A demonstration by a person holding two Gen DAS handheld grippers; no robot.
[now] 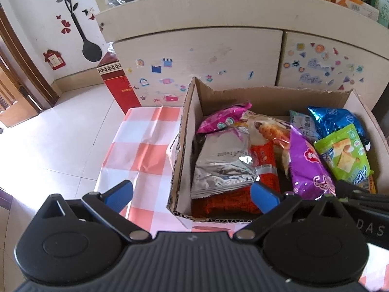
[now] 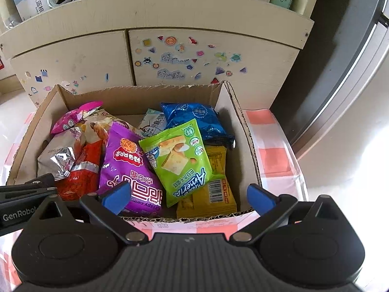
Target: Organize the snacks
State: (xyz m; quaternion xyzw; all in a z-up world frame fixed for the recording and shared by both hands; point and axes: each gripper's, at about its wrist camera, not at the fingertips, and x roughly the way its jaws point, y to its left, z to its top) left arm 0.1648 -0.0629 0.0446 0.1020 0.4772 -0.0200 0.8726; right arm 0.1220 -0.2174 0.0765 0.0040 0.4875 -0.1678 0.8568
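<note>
Both the left gripper and right gripper hover released, 2 fingers spread, just before the snack-filled brown cardboard box.

Stickered cream cabinet behind; red carton beside it; checked tablecloth; tiled floor.

a brown cardboard box is seen on a cloth checked in orange and white. near the frame centre, purple, green and blue packets are shown; silver, red and pink ones at left.
</note>
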